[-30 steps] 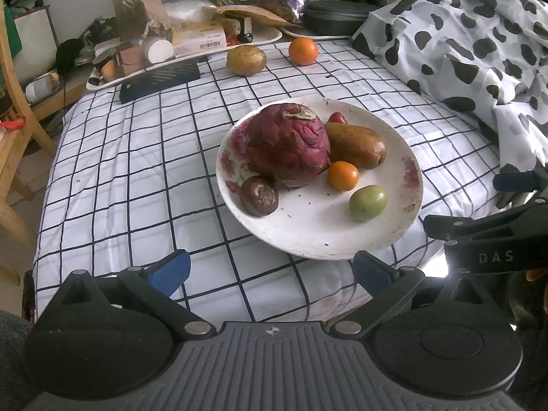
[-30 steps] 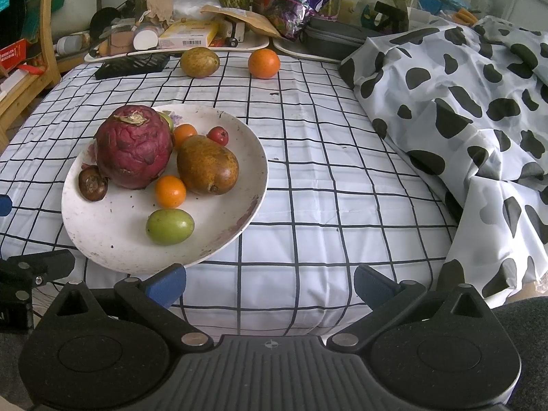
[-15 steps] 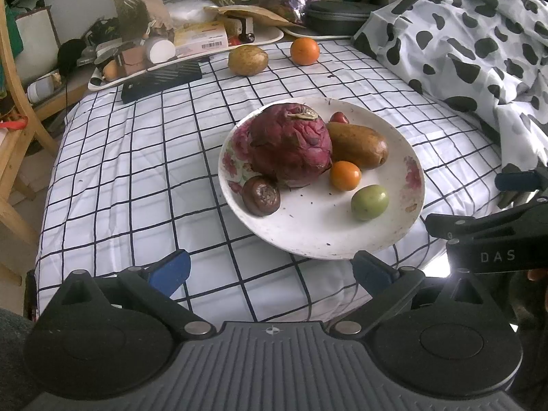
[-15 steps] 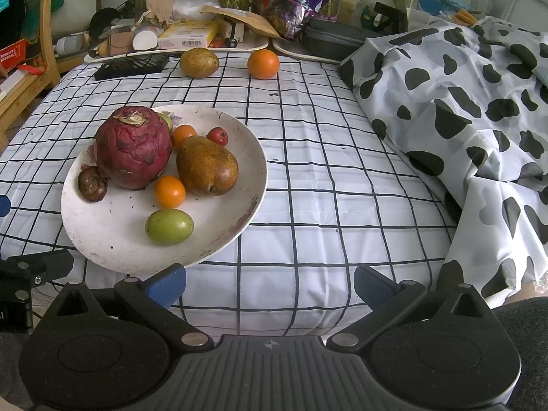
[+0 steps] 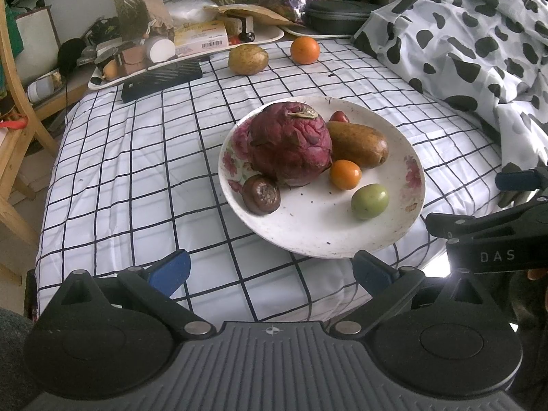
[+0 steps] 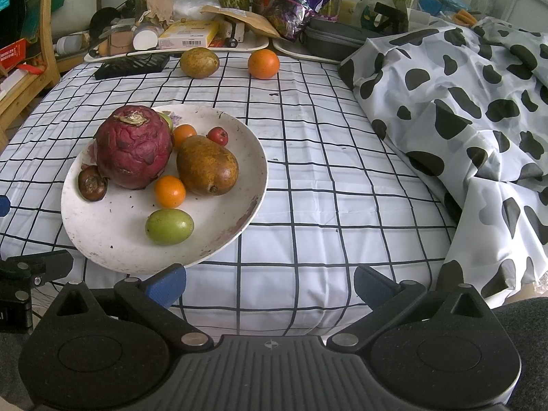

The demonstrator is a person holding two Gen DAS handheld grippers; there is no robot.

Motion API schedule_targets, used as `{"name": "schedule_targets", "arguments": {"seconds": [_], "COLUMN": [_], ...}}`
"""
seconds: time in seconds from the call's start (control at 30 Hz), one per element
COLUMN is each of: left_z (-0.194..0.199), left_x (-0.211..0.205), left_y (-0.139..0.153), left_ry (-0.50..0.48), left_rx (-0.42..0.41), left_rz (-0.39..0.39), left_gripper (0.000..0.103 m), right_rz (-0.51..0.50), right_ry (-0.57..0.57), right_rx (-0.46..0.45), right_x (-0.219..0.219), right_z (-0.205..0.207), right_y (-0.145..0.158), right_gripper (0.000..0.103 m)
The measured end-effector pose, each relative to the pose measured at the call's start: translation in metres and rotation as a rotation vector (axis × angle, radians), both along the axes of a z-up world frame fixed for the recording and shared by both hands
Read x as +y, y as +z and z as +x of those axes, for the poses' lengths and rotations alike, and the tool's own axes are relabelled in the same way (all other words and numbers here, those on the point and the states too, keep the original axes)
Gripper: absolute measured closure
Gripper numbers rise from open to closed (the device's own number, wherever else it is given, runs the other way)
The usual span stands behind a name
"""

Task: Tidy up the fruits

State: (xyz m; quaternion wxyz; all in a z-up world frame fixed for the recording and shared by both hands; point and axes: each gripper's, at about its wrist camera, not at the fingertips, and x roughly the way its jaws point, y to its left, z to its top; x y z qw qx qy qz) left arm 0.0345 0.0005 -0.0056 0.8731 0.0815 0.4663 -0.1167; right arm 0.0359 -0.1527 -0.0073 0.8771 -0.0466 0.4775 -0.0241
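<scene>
A white flowered plate (image 5: 411,185) (image 6: 102,236) near the table's front edge holds a big wrinkled red fruit (image 5: 291,147) (image 6: 133,147), a brown pear-like fruit (image 5: 358,144) (image 6: 207,166), a small orange one (image 5: 345,174) (image 6: 169,191), a green one (image 5: 370,201) (image 6: 169,226), a dark brown one (image 5: 262,194) (image 6: 91,183) and a tiny red one (image 6: 217,135). A brown fruit (image 5: 247,59) (image 6: 199,62) and an orange (image 5: 304,50) (image 6: 263,64) lie on the cloth at the back. My left gripper (image 5: 270,270) and right gripper (image 6: 270,284) both stand open, empty, short of the plate.
A cow-print cloth (image 6: 462,109) is heaped along the right side. At the back stand a cluttered tray (image 6: 171,39), a black grid-topped object (image 6: 132,65) and a dark case (image 6: 339,39). A wooden chair (image 5: 13,109) is at the left.
Both views have crept slightly closer to the table. The fruits and plate have not moved, and both grippers stay open.
</scene>
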Motion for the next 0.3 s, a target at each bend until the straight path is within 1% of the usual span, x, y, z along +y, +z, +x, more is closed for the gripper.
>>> {"name": "schedule_targets", "arguments": {"seconds": [0.3], "left_z": [-0.0020], "left_x": [-0.0006], "left_y": [-0.0005], "left_ry": [0.005], "left_rx": [-0.002], "left_rz": [0.005], "left_gripper": [0.000], "right_rz": [-0.001], "right_ry": [0.000], "right_rx": [0.000], "right_x": [0.0003], "right_z": [0.0000], "right_y": [0.0001], "right_gripper": [0.000]}}
